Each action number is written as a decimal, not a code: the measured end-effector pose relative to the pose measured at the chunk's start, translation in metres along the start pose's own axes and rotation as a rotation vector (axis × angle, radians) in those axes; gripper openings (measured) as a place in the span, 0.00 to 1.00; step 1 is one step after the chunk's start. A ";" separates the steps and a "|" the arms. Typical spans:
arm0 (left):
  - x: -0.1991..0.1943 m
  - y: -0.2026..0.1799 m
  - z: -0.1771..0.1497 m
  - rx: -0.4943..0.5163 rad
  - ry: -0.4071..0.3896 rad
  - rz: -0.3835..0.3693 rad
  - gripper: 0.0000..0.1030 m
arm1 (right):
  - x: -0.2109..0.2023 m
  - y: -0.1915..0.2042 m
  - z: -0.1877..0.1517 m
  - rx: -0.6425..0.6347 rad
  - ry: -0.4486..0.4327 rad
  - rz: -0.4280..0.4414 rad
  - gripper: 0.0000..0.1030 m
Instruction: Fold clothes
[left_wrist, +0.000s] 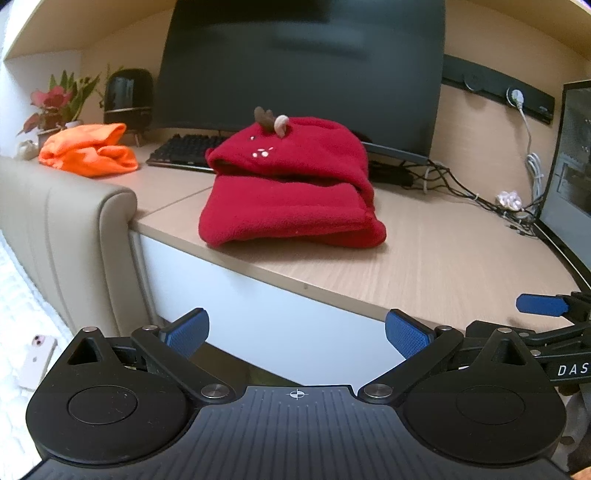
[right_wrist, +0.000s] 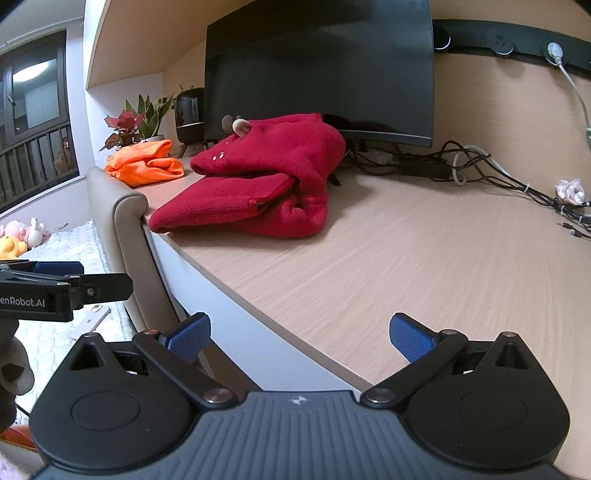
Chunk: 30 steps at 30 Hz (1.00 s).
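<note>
My left gripper (left_wrist: 297, 334) and right gripper (right_wrist: 299, 338): jaws spread, empty. Red hoodie (left_wrist: 291, 192) folded on desk (left_wrist: 443, 258).

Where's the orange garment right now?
The orange garment lies bunched on the desk's far left, beside the potted plant, left of the red fleece.

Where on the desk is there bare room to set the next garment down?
Bare desk runs from the red fleece right to the cables, front edge to monitor. A narrower strip lies between the fleece and the orange garment. It is crowded at the back right with cables, and behind the fleece by the keyboard.
</note>
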<state>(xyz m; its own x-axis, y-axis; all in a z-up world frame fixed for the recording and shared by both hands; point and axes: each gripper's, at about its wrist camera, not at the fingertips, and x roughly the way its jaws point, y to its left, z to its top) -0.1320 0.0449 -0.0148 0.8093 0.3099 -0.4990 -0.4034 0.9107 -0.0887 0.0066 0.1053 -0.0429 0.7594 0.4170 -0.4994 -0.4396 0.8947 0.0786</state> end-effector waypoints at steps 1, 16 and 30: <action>0.000 0.000 0.000 0.000 0.000 0.001 1.00 | 0.000 0.000 0.000 0.000 0.000 0.000 1.00; -0.002 0.002 -0.001 -0.004 -0.010 0.004 1.00 | -0.001 0.001 -0.001 -0.004 -0.002 -0.003 1.00; -0.002 0.008 -0.001 -0.036 -0.021 0.008 1.00 | 0.003 0.001 -0.002 -0.008 0.003 -0.001 1.00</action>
<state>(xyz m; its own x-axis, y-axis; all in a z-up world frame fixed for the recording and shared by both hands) -0.1370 0.0514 -0.0150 0.8144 0.3235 -0.4817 -0.4252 0.8976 -0.1162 0.0075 0.1070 -0.0455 0.7583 0.4153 -0.5024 -0.4424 0.8940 0.0712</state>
